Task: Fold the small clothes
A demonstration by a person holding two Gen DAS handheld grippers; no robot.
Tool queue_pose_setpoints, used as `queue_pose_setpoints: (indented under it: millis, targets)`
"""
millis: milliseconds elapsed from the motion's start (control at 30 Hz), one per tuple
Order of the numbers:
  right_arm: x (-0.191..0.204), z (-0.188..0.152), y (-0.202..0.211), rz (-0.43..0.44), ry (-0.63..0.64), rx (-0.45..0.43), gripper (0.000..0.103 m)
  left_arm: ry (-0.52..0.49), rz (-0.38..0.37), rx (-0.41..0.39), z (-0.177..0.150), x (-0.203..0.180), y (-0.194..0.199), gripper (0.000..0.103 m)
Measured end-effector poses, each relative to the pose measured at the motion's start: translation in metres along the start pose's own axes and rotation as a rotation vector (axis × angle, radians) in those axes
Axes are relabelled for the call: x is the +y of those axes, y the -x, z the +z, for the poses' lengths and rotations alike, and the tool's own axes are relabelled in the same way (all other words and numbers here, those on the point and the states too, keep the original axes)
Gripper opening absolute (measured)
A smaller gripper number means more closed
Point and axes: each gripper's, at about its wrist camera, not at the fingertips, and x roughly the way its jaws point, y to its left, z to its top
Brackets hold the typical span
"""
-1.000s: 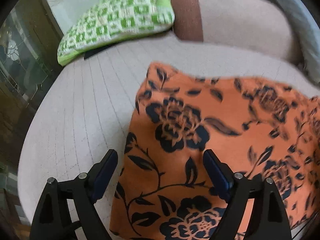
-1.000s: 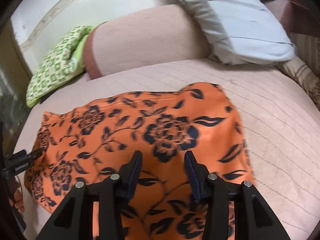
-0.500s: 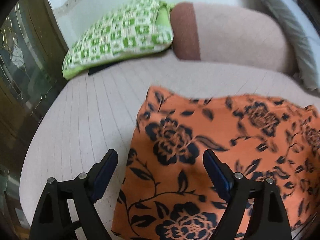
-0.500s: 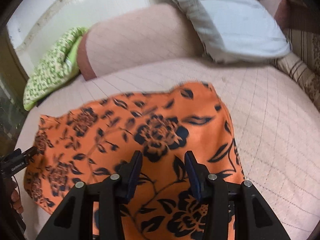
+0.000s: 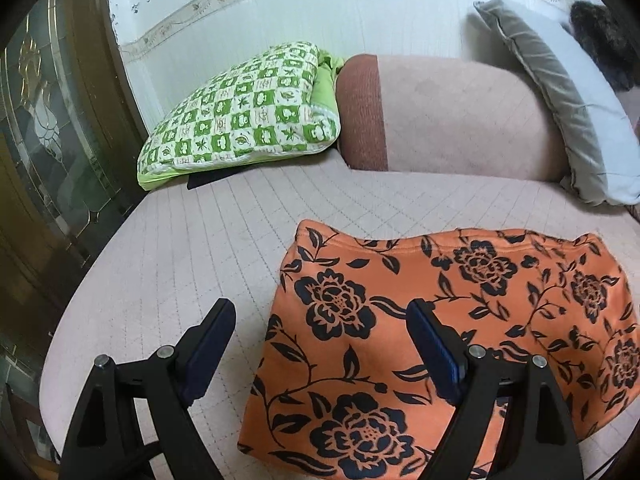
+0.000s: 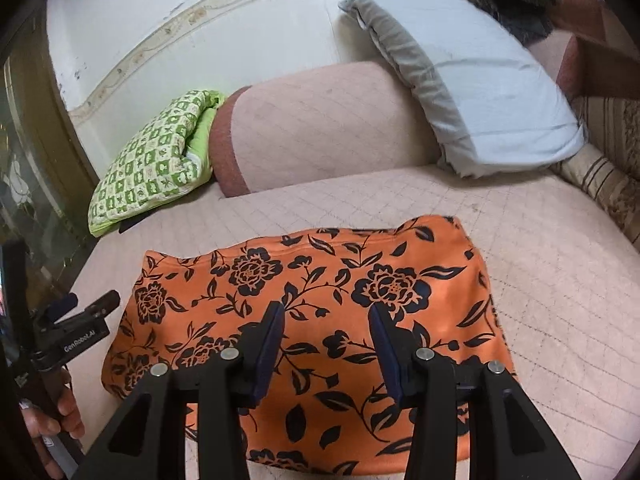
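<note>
Pink quilted sofa (image 5: pixel 200 240), folded orange floral garment (image 6: pixel 320 288)

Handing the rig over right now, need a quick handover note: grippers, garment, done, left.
Left gripper: open, empty, above the near-left part of the orange black-flowered fabric garment.
Right gripper: fingers partly apart, nothing between them, above the garment's near-middle.
Garment: lies flat as a rough rectangle on the pink quilted sofa seat, apart from the green checked cushion and the grey pillow.
Done: it looks folded at least once; the layers cannot be seen.
Left: probably one more fold, then set aside.
</note>
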Motion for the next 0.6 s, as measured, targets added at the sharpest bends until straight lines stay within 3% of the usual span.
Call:
queue_pose_setpoints:
  millis: [400, 600]
  targets:
    - [-0.013, -0.035, 0.041, -0.038, -0.061, -0.010, 0.048, -0.016, -0.060, -0.044, -0.008, -0.018, 0.035, 0.087]
    - [-0.022, -0.049, 0.073, -0.021, -0.104, -0.022, 0.048, 0.017, -0.097, -0.041, -0.021, -0.020, 0.072, 0.087]
